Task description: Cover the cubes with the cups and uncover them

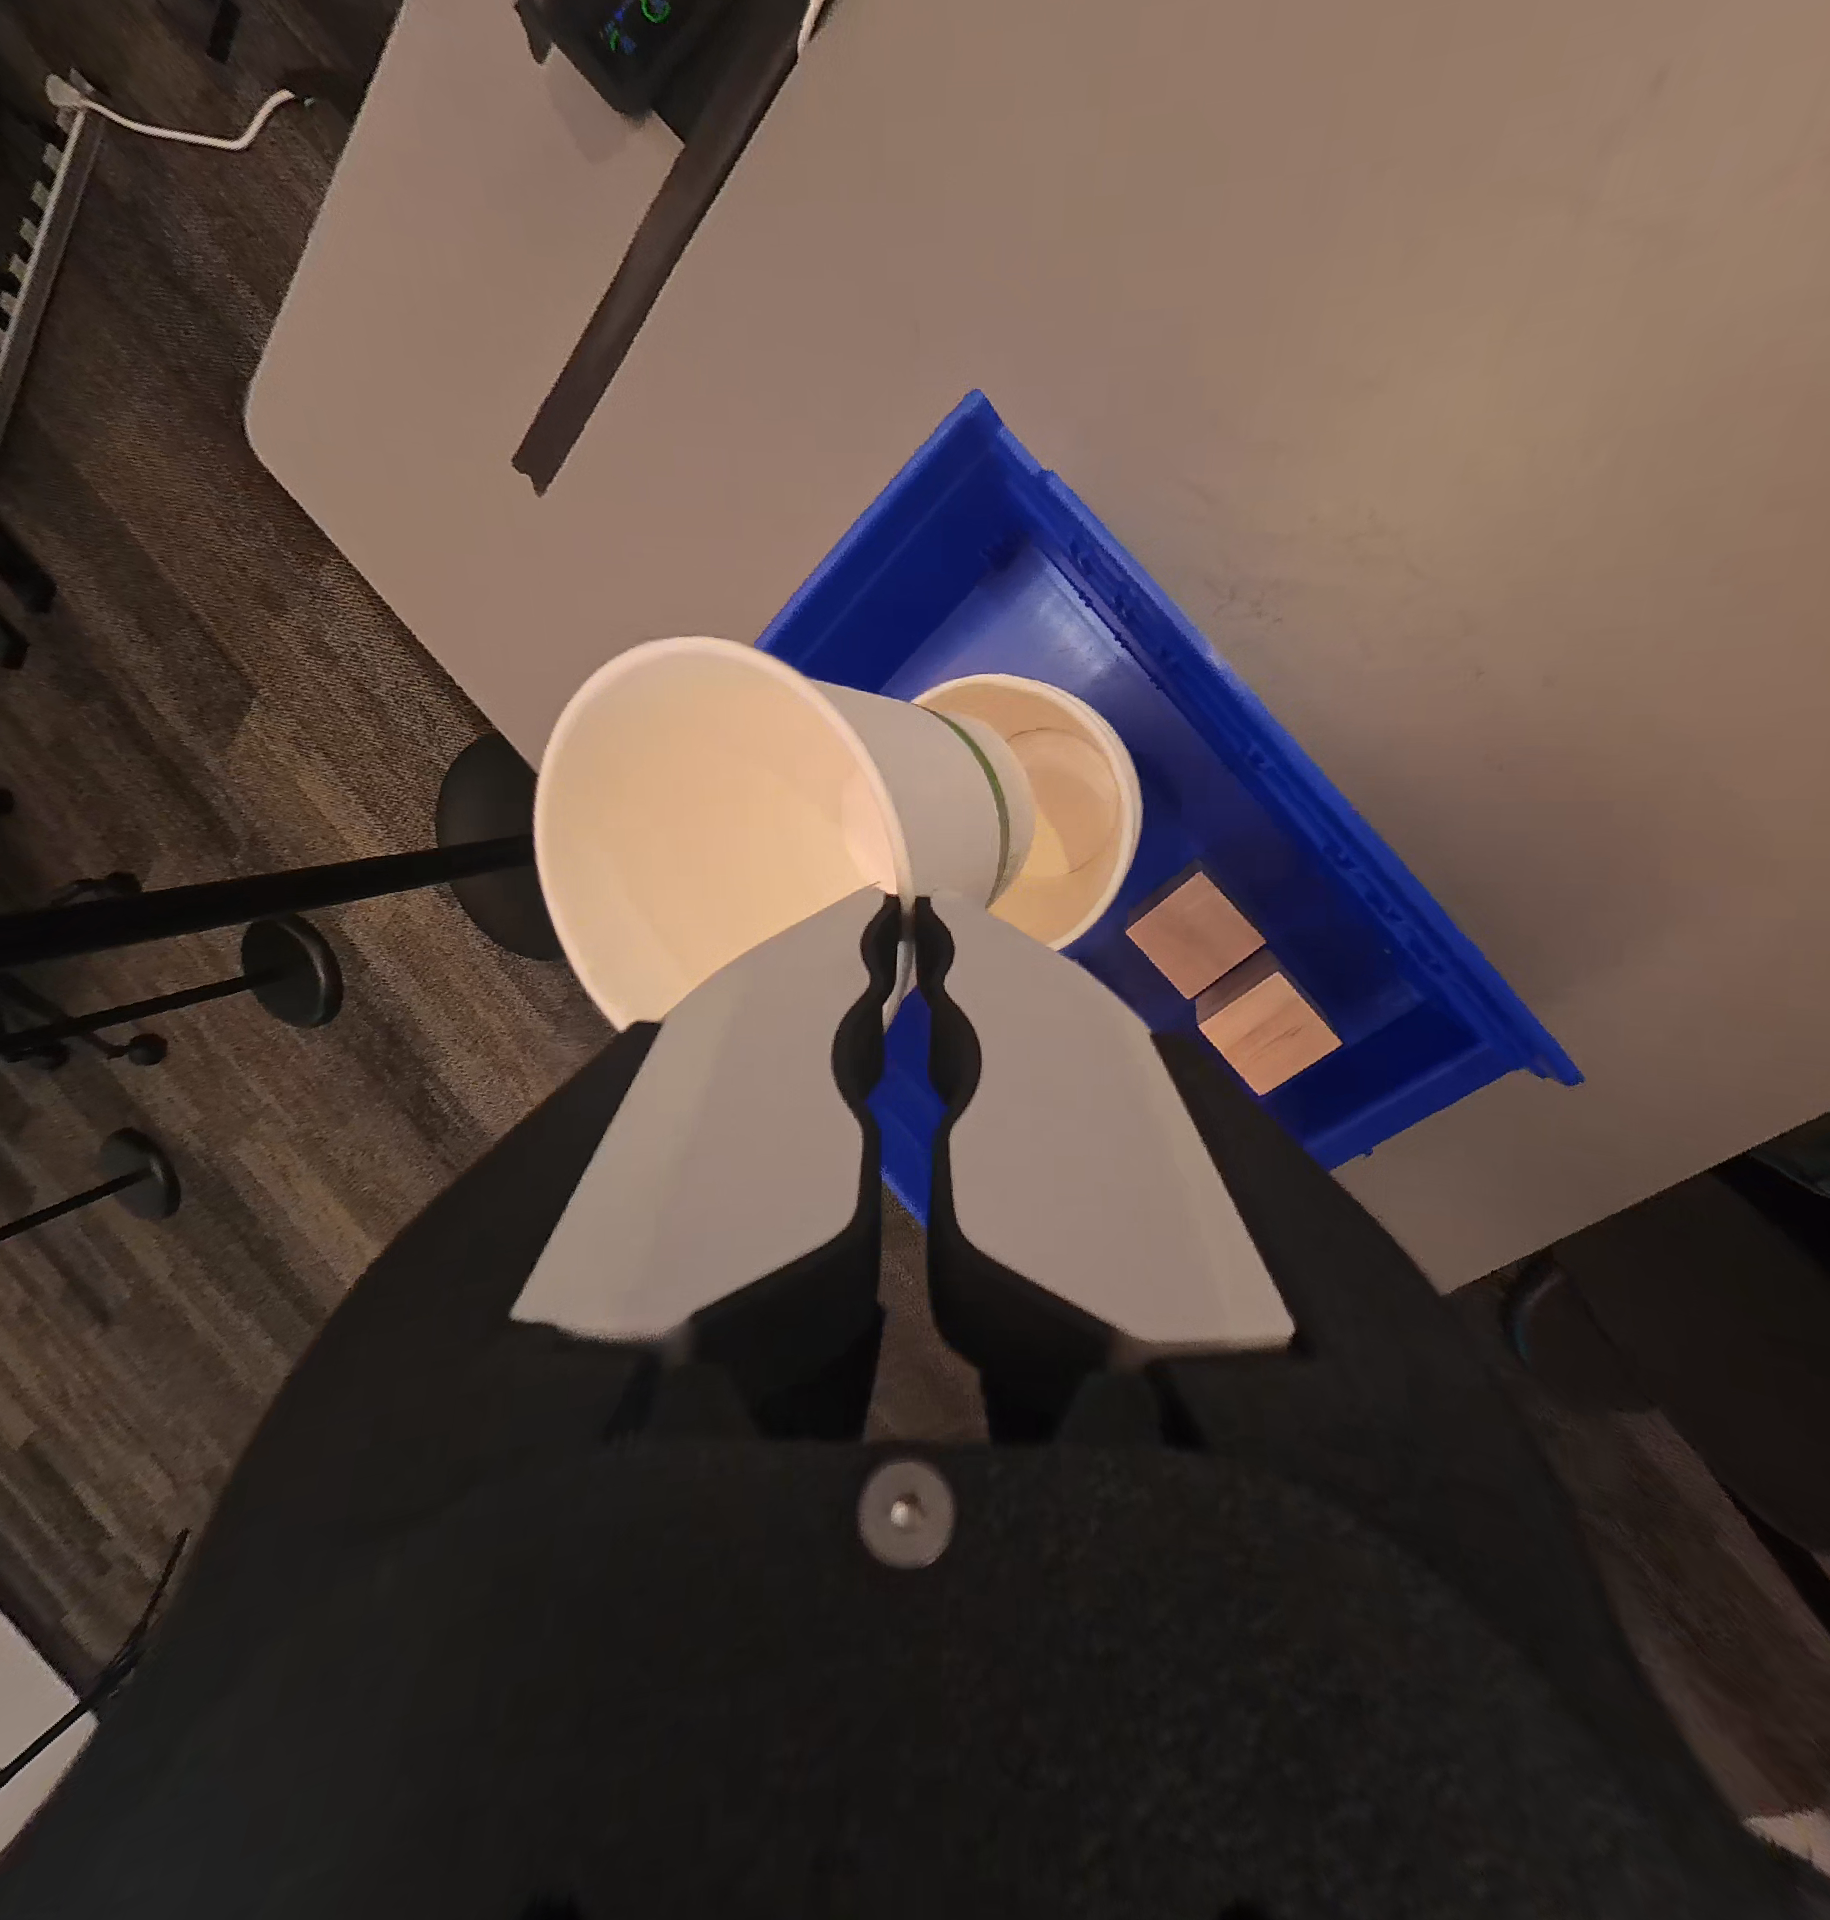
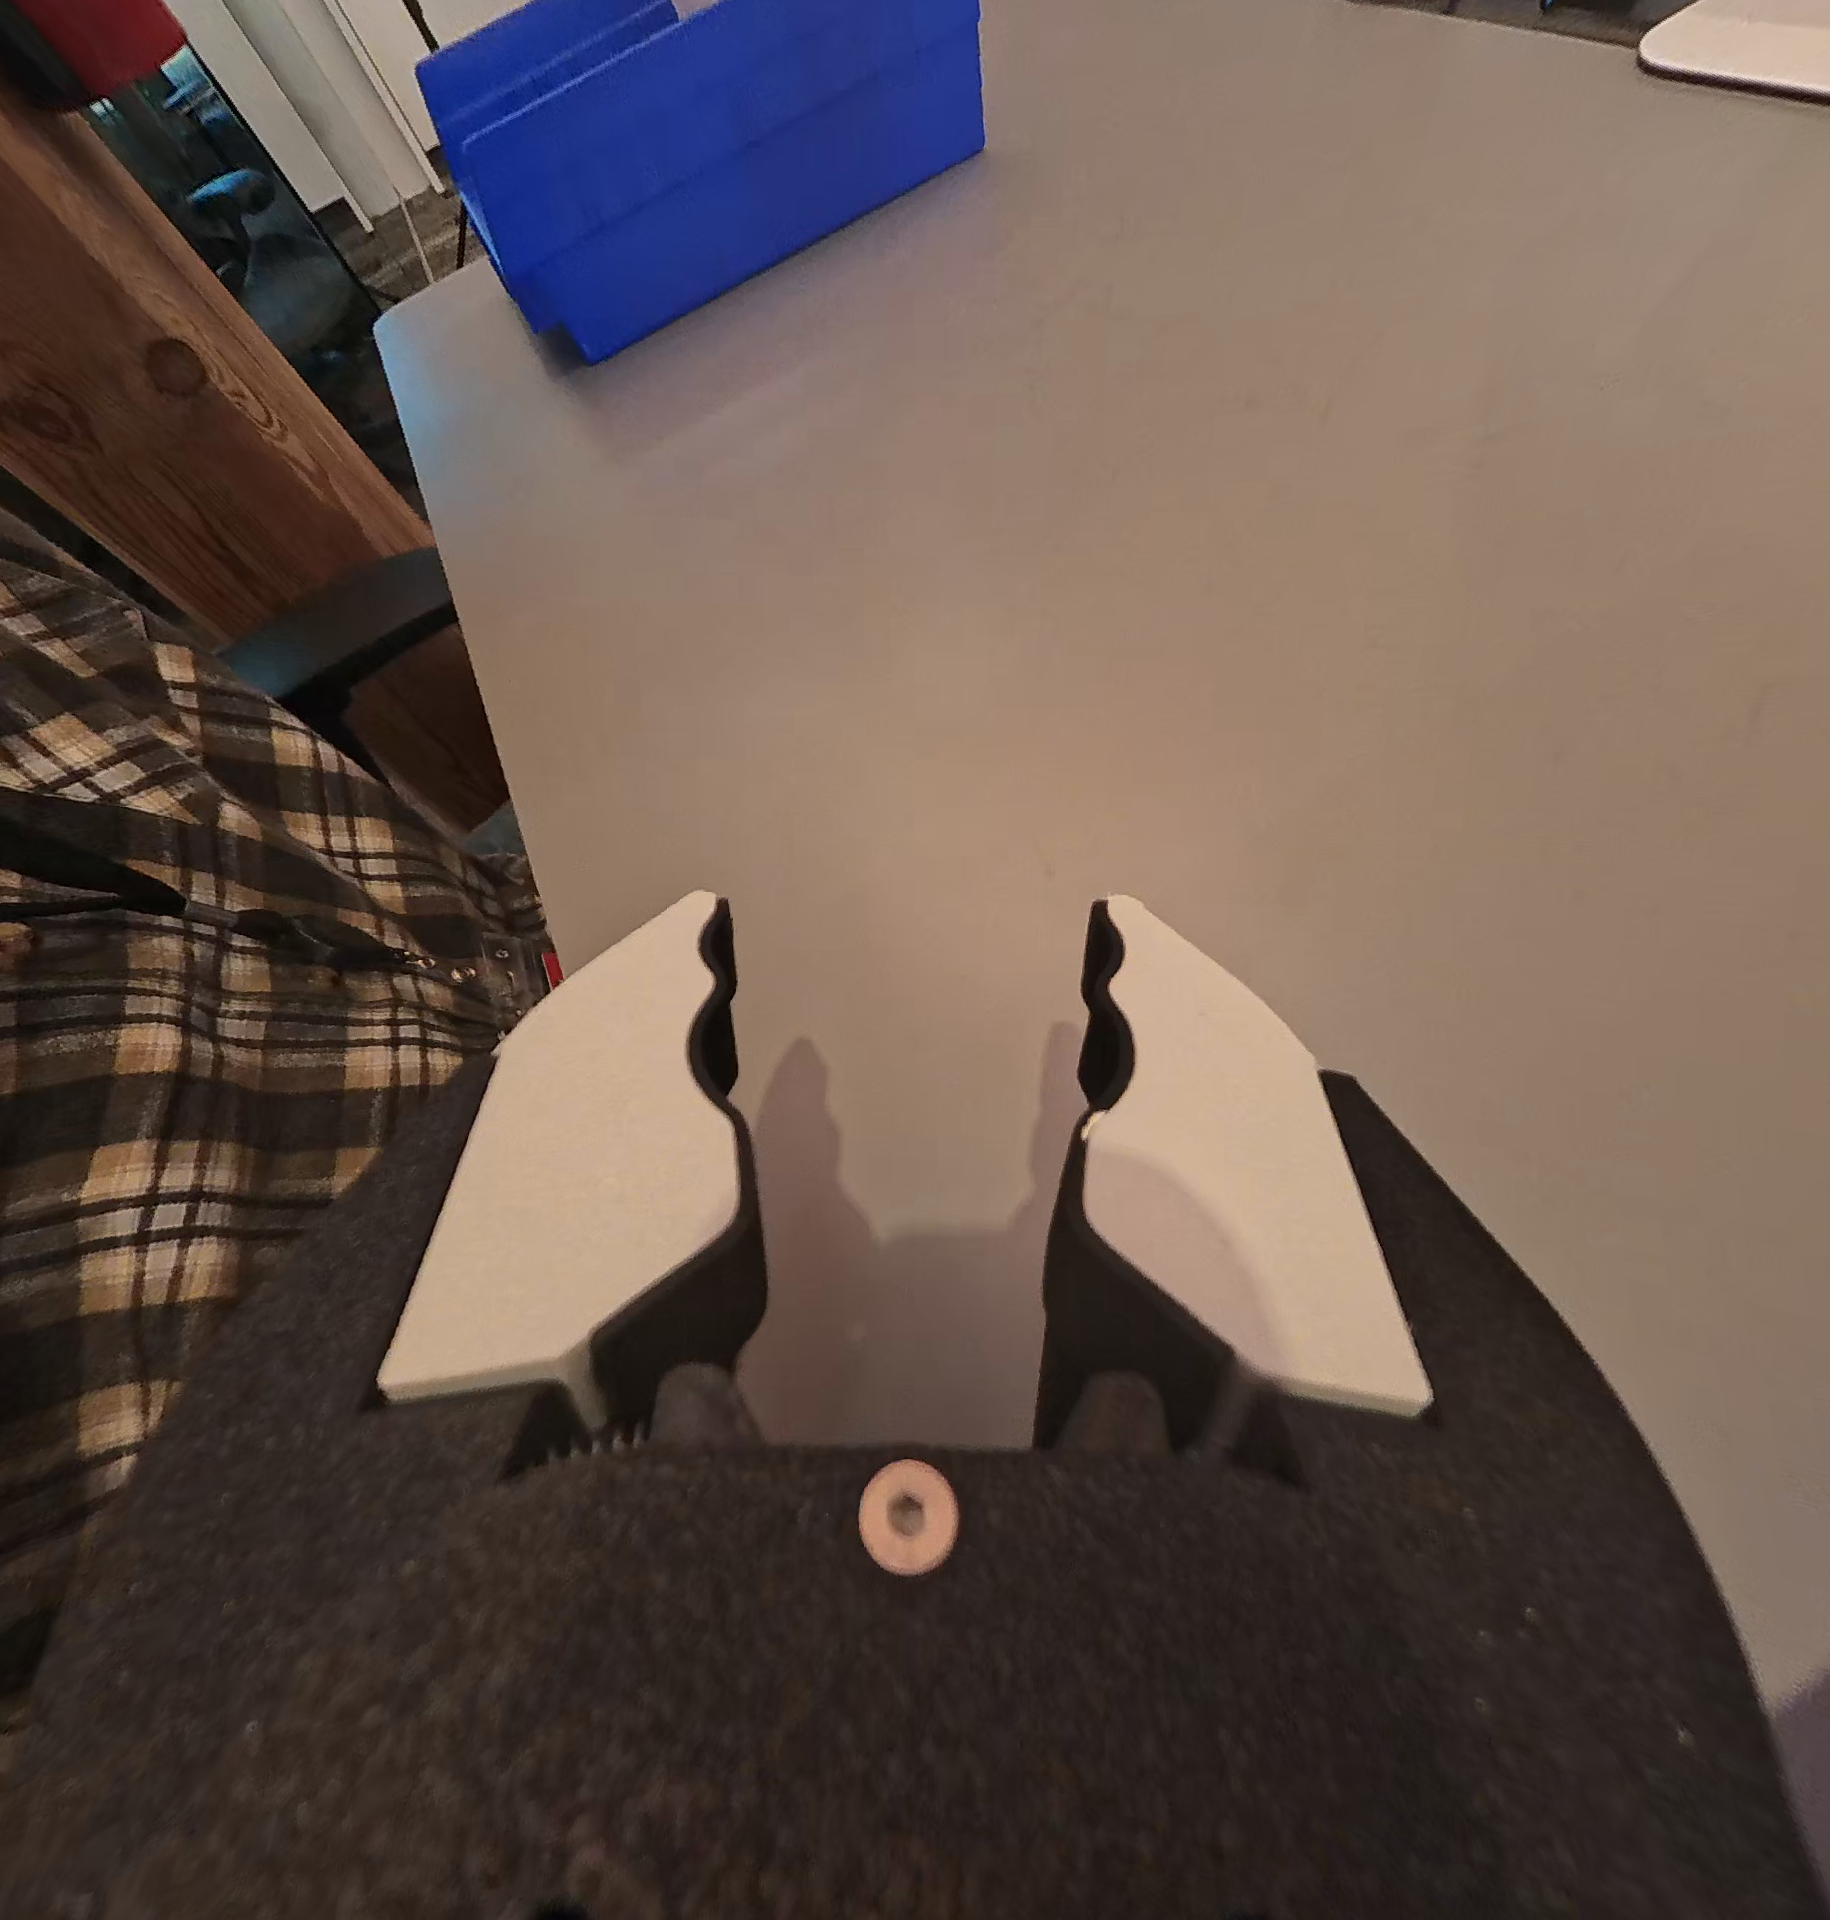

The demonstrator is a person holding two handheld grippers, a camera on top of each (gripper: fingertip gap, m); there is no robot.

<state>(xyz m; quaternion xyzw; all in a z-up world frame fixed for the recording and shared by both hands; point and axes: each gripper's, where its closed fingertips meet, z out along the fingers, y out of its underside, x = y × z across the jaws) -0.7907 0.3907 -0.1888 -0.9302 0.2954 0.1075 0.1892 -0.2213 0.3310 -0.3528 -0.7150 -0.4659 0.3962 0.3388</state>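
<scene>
Paper cup (image 1: 724, 831) pinched by its rim in the left hand-held gripper (image 1: 908, 914), above the blue bin (image 1: 994, 540). Just beyond: second cup (image 1: 1067, 800); ahead-right, two cubes (image 1: 1233, 977). Best inverted squarely over one cube. Right hand-held gripper (image 2: 906, 935) apart, empty, above tabletop (image 2: 1306, 520).

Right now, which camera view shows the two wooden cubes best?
The left wrist view: it looks down into the blue bin, where both wooden cubes lie side by side. The right wrist view shows only the bin's outer wall; the cubes are hidden there.
</scene>
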